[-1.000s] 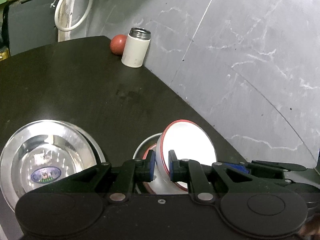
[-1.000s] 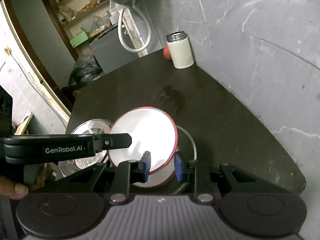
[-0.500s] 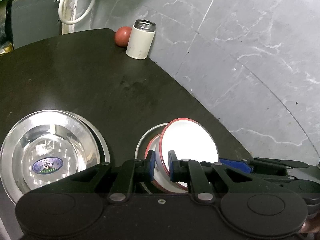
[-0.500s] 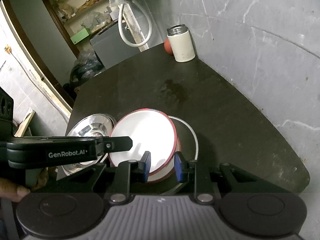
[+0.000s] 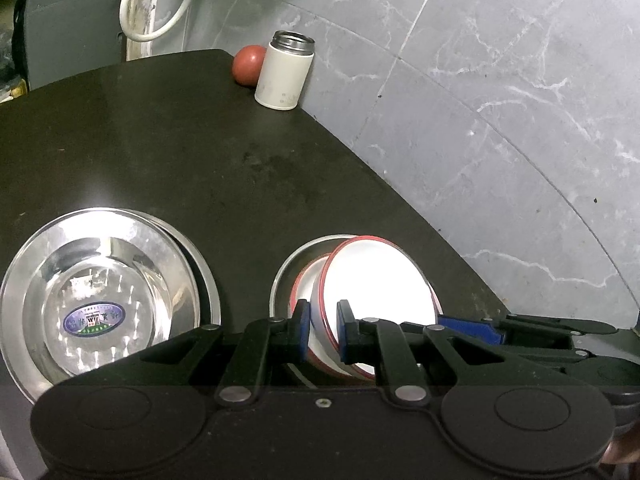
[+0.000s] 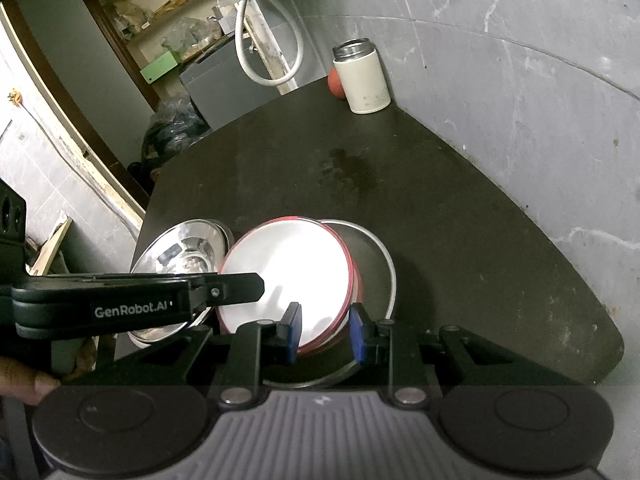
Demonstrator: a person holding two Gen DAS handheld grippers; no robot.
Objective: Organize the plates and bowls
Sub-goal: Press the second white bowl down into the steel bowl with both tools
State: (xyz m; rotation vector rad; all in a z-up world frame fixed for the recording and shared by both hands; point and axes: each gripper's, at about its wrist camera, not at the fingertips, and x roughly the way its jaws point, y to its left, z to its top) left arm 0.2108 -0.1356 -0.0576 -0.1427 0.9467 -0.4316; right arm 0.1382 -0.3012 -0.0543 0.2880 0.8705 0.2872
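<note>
A white bowl with a red rim [image 5: 376,280] [image 6: 284,272] sits tilted in a second red-rimmed bowl [image 5: 306,280], which rests on a steel plate [image 5: 288,264] [image 6: 380,272]. My left gripper [image 5: 324,330] is shut on the tilted bowl's near rim. My right gripper [image 6: 326,332] straddles the rim on the bowl's other side, its fingers narrow against the wall. One of its blue pads [image 5: 468,328] shows in the left wrist view. Nested steel bowls [image 5: 100,304] [image 6: 180,252] stand to the left.
A white flask [image 5: 285,72] [image 6: 362,78] and a red ball [image 5: 248,66] stand at the dark table's far corner against the grey wall. The table's curved edge [image 6: 580,280] runs close on the right. A hand [image 6: 20,380] holds the left tool's black body [image 6: 136,308].
Both grippers have come down with the white bowl. It was held up above the plate; now it rests tilted in the lower red-rimmed bowl.
</note>
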